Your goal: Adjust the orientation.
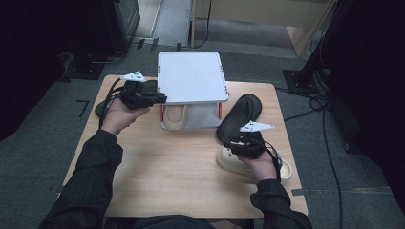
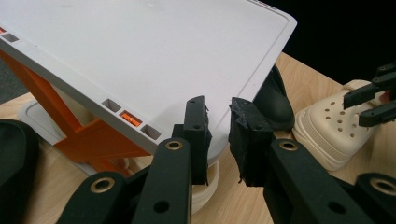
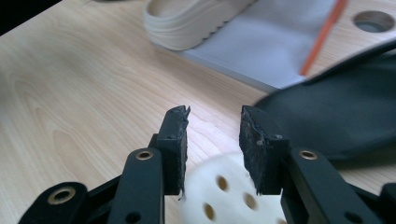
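Note:
A white two-tier shoe rack (image 1: 191, 76) with orange posts stands at the table's far middle. One cream clog (image 1: 174, 117) lies on its lower tier. My left gripper (image 1: 165, 98) is at the top shelf's near left corner. In the left gripper view its jaws (image 2: 219, 135) stand close together with that corner (image 2: 140, 56) between the pads. A second cream clog (image 1: 229, 162) lies at the near right under my right hand. My right gripper (image 3: 215, 140) hovers open over its holed toe (image 3: 219, 186), its pads not touching it.
A black shoe (image 1: 241, 114) lies on the table right of the rack, just beyond my right gripper (image 1: 228, 142). Another black shoe (image 1: 102, 109) sits at the table's left edge behind my left hand. Bare wooden tabletop (image 1: 181, 167) spreads across the near middle.

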A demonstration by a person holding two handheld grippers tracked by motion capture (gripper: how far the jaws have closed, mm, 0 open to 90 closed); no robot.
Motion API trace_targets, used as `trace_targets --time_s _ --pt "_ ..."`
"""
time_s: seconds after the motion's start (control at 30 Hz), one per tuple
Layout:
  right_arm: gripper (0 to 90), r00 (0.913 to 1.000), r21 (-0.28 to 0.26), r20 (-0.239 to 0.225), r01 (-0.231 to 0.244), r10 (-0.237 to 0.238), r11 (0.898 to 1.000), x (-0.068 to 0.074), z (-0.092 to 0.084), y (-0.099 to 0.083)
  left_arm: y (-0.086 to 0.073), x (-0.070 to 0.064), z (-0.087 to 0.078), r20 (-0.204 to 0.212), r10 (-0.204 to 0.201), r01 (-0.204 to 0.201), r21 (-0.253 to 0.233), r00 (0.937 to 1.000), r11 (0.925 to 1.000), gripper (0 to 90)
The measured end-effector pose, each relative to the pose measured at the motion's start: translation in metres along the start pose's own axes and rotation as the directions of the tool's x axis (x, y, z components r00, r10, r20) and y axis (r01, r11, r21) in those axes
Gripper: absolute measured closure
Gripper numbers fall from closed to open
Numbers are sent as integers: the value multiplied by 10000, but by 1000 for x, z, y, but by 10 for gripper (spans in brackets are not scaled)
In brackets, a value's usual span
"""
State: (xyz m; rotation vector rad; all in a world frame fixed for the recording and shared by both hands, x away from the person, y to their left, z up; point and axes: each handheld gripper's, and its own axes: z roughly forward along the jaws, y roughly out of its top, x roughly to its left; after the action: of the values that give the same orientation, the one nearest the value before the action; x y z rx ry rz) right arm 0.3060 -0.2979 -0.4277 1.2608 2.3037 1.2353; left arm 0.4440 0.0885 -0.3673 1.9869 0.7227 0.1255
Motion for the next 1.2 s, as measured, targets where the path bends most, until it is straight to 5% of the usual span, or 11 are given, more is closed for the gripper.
trace_targets --time_s 0.7,0.9,1.03,1.2 --pt "593 9938 -375 970 -511 545 9980 -15 -64 -36 -1 1 0 99 -19 20 -51 9999 10000 768" --pt "579 9819 -506 1709 -736 812 9960 -30 -85 -50 -1 1 1 120 -39 40 -73 9999 10000 768" --pt "559 9807 -528 1545 -1129 1198 9922 -31 -89 -56 -1 1 1 134 -54 55 -84 9999 9999 768" --pt "544 9832 146 1548 -1005 971 9948 -27 -79 -58 -1 1 1 119 -48 48 -83 9999 10000 768"
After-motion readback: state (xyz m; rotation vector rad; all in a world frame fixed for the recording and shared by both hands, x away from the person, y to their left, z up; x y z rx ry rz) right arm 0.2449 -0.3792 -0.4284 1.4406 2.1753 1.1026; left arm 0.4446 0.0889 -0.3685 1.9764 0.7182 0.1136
